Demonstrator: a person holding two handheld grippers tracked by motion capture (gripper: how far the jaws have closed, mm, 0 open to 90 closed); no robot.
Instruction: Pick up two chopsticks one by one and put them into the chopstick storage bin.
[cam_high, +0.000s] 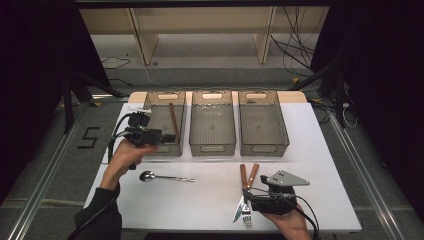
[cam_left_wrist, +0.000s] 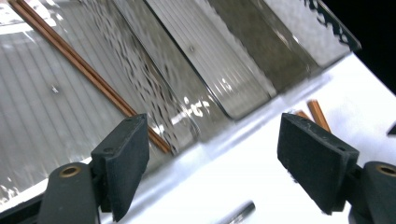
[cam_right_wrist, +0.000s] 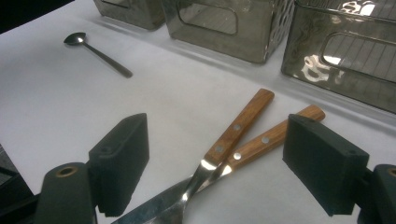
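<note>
I see both tongs spread, empty: left tongs (cam_left_wrist: 212, 154) over ribbed smoky bin (cam_left_wrist: 56, 93); right tongs (cam_right_wrist: 217, 168) astride crossed wood-handled knife (cam_right_wrist: 236, 130), fork (cam_right_wrist: 268, 137), tips cut off

1. The right claw (cam_high: 250, 200) covers the middle of the knife (cam_high: 238, 211) and fork (cam_high: 246, 218) in the high view, so where blade meets handle there can't be made out.
2. In the right claw's view the bottom edge cuts off the knife blade and fork tines.
3. In the left claw's view the spoon (cam_left_wrist: 238, 213) shows as a blurred stub of handle at the bottom edge.
4. The chopsticks (cam_left_wrist: 84, 70) run out past the top left corner there.
</note>
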